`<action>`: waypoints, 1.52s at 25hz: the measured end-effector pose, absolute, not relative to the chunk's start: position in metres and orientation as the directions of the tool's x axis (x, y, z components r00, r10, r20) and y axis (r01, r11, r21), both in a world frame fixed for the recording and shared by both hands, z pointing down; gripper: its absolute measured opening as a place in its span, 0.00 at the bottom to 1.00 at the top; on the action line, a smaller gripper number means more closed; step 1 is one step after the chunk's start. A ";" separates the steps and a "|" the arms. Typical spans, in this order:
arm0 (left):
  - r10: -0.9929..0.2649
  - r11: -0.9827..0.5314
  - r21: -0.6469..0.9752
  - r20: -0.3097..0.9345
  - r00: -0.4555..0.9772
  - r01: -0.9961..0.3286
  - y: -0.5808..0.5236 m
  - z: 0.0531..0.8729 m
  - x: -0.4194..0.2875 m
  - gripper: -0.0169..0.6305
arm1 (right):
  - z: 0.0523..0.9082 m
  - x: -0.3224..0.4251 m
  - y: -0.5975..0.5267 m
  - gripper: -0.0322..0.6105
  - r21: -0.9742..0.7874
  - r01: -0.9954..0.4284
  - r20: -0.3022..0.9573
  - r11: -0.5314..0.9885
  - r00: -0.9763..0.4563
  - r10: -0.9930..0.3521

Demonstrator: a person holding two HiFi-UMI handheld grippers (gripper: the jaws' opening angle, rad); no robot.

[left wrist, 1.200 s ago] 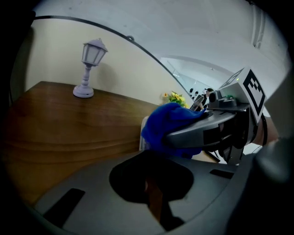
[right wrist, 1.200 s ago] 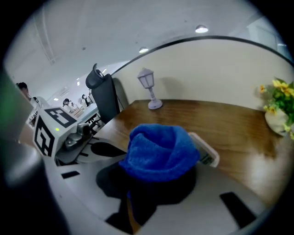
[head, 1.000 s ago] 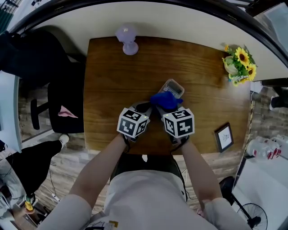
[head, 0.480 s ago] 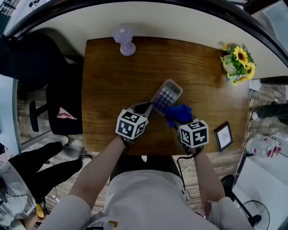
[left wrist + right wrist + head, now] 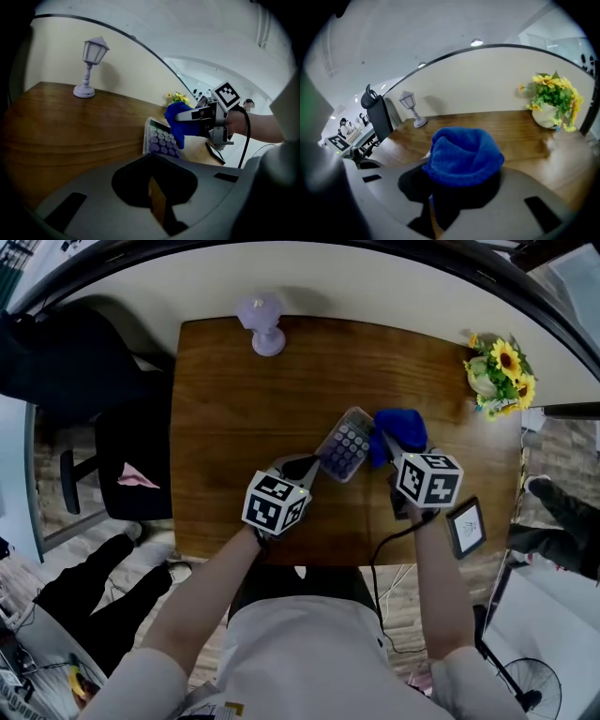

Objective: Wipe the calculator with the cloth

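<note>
- A person stood at the near edge of a wooden table [image 5: 234, 409], holding a hand-held gripper in each hand.
- The calculator [image 5: 345, 444] lay near the middle of the table, keys up. It was turned aslant, so that its top end pointed toward 1 o'clock.
- The right hand-held gripper [image 5: 394, 452] was clamped on a bunched blue cloth [image 5: 398, 429]. Seen along that gripper, the cloth filled the space between its jaws.
- The cloth sat at the calculator's 3 o'clock side, against its right edge near the top end.
- The left hand-held gripper [image 5: 302, 466] had its tips just beside the calculator's near-left corner, at about 7 o'clock from it. Its jaws were drawn almost together, with only a thin sliver of table showing between them and nothing held.
- I could not tell whether those tips actually touched the calculator.
- A small lilac lantern-shaped lamp [image 5: 265, 324] stood at 11 o'clock, close to the table's far edge.
- A pot of sunflowers [image 5: 500, 371] stood at 2 o'clock, in the far right corner.
- A small dark picture frame [image 5: 466, 527] was at 4 o'clock, near the table's right front edge.
- A black office chair [image 5: 122, 427] stood on the floor at 9 o'clock, beside the table.
</note>
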State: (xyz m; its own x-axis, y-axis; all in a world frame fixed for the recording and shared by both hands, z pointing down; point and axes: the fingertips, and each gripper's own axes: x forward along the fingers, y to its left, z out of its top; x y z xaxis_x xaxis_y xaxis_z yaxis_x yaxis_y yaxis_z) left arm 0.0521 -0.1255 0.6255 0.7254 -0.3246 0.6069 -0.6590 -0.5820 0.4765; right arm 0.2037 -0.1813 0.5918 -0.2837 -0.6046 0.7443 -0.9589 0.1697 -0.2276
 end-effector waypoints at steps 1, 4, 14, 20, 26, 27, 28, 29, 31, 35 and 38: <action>-0.326 -0.583 0.475 0.607 0.725 -0.659 -0.125 0.626 0.052 0.03 | 0.598 0.196 -0.182 0.23 -0.238 -0.955 0.747 0.175 -0.295 -0.596; -0.328 -0.586 0.468 0.610 0.721 -0.662 -0.124 0.627 0.054 0.03 | 0.611 0.171 -0.171 0.23 -0.255 -0.945 0.755 0.204 -0.326 -0.569; -0.361 -0.579 0.439 0.617 0.699 -0.687 -0.128 0.626 0.050 0.03 | 0.607 0.139 -0.114 0.24 -0.218 -0.933 0.762 0.287 -0.346 -0.547; -0.361 -0.578 0.437 0.620 0.696 -0.689 -0.128 0.626 0.051 0.03 | 0.607 0.094 -0.090 0.24 -0.292 -0.888 0.744 0.356 -0.444 -0.499; -0.359 -0.580 0.432 0.625 0.693 -0.690 -0.131 0.627 0.052 0.03 | 0.605 0.088 -0.065 0.24 -0.450 -0.820 0.735 0.353 -0.565 -0.375; -0.358 -0.579 0.434 0.625 0.694 -0.690 -0.131 0.627 0.052 0.03 | 0.601 0.098 -0.066 0.24 -0.454 -0.827 0.738 0.332 -0.558 -0.380; -0.358 -0.578 0.437 0.623 0.695 -0.689 -0.131 0.627 0.052 0.03 | 0.597 0.111 -0.070 0.24 -0.440 -0.843 0.743 0.308 -0.535 -0.403; -0.358 -0.577 0.440 0.621 0.697 -0.688 -0.131 0.627 0.052 0.03 | 0.592 0.128 -0.077 0.24 -0.414 -0.867 0.747 0.276 -0.497 -0.442; -0.359 -0.576 0.443 0.618 0.699 -0.687 -0.131 0.627 0.052 0.03 | 0.583 0.165 -0.096 0.24 -0.341 -0.921 0.748 0.187 -0.387 -0.539; -0.365 -0.573 0.444 0.614 0.700 -0.689 -0.131 0.626 0.051 0.03 | 0.588 0.206 -0.125 0.25 -0.269 -0.962 0.747 0.045 -0.237 -0.621; -0.368 -0.571 0.446 0.611 0.701 -0.689 -0.131 0.626 0.051 0.03 | 0.603 0.194 -0.137 0.25 -0.270 -0.963 0.748 0.028 -0.227 -0.623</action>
